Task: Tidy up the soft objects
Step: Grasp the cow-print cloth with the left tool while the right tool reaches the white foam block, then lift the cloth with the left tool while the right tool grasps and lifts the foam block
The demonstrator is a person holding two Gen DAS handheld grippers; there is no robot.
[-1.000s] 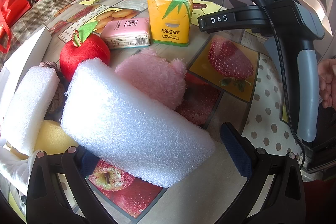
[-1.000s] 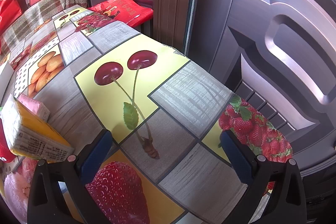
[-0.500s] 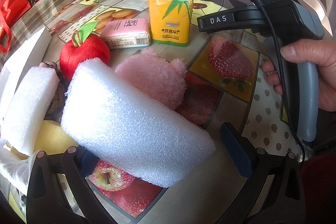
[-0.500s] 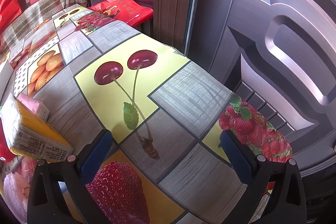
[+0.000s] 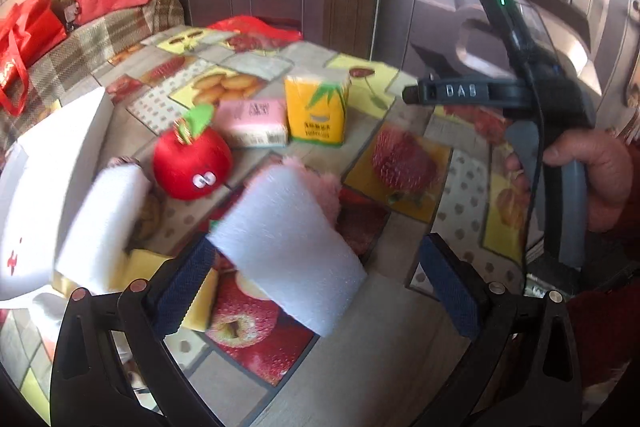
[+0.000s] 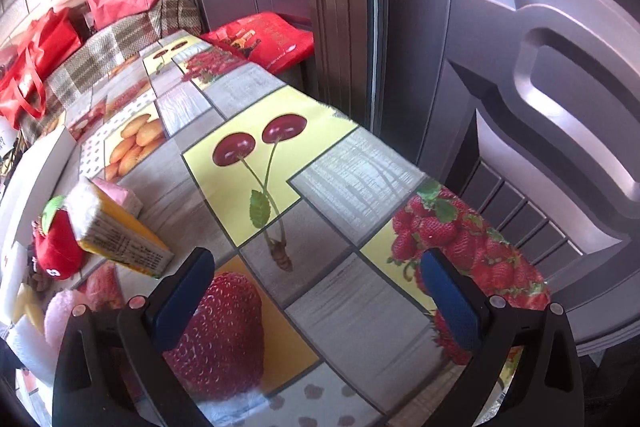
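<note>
left tool: jaws stood wide apart, gripping nothing; a white foam block lay between the fingers, its near left corner at or just beside the left pad; contact could not be told through the blur.
right tool: jaws stood wide apart and empty, over a bare stretch of the surface with only printed fruit below; in the left view a hand held its handle.
foam block: it lay tilted on the surface, far end resting against a pink plush.
second foam: it lay to the left, beside a white box, apparently leaning on its edge, over a yellow sponge.
red apple toy: it sat on the surface behind the foam pieces, just beside a pink tissue pack.
yellow tissue pack: it stood upright, touching or just beside the pink pack.
done: judged very little; whether anything lay inside the box could not be told, and every soft thing seen was loose on the surface.
step in hand: judged the grasp of the foam block by the left tool, not yet closed.
left: judged nearly all, meaning both foams, sponge, plush, apple toy and both packs; the box looked the likely goal, though the task did not name one.
</note>
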